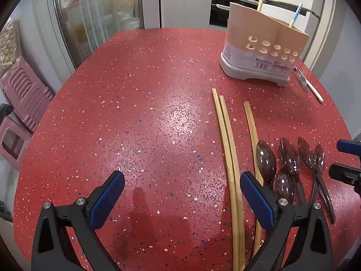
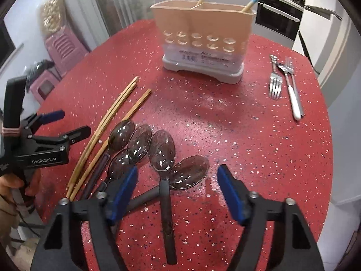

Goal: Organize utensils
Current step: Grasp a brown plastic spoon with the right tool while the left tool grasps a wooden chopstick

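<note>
The right gripper point(image 2: 177, 188) is hovering with jaws apart over a spoon point(image 2: 163, 151) handle, nothing pinched. The left gripper point(image 1: 181, 188) is gaping over bare table point(image 1: 135, 103) beside the chopsticks point(image 1: 227, 140). The spoons, clustered near the chopsticks, are looking light, smooth, probably slippery plastic; gripping mid-handle seems safest. The holder point(image 2: 203, 38) is waiting beyond.
</note>
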Motion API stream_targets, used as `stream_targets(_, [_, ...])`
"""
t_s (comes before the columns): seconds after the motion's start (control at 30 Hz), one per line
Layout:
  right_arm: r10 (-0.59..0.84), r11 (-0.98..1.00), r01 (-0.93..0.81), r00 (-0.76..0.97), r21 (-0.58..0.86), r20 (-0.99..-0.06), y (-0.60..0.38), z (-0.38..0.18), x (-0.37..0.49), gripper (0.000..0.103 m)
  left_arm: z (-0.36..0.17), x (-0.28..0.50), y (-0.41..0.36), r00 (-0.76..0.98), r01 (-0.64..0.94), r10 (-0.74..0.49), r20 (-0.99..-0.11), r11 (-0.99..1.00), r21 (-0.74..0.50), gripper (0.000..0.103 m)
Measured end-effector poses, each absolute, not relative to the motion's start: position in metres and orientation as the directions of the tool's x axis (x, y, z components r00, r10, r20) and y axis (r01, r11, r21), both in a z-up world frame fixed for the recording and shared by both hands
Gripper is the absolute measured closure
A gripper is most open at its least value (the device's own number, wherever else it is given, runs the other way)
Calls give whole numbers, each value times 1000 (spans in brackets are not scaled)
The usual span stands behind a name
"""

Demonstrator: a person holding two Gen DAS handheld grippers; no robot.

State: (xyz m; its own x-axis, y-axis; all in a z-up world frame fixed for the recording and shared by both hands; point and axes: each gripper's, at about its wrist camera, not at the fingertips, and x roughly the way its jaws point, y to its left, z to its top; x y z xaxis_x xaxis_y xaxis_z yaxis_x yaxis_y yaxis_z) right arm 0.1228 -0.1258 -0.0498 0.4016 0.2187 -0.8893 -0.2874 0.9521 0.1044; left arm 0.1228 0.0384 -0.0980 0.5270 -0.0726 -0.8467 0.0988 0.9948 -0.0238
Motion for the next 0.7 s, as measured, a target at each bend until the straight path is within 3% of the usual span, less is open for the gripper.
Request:
stream_targets(0.17, [212, 936, -342, 378, 77, -901, -108, -56, 124, 40, -103, 126, 39, 510, 93, -65, -858, 995, -20, 0])
stream_targets(0.33, [163, 937, -347, 337, 39, -927, -100, -70, 130, 58, -105, 127, 42, 506, 90, -59, -861, 996, -15, 0])
stream_targets(0.57, [132, 939, -344, 313, 18, -941, -101, -80, 132, 61, -109, 131, 38, 496, 105, -70, -866, 994, -21, 0])
stream_targets(0.7, [111, 939, -344, 321, -7, -941, -100, -81, 132, 70, -109, 137, 37, 494, 105, -71, -867, 994, -22, 0])
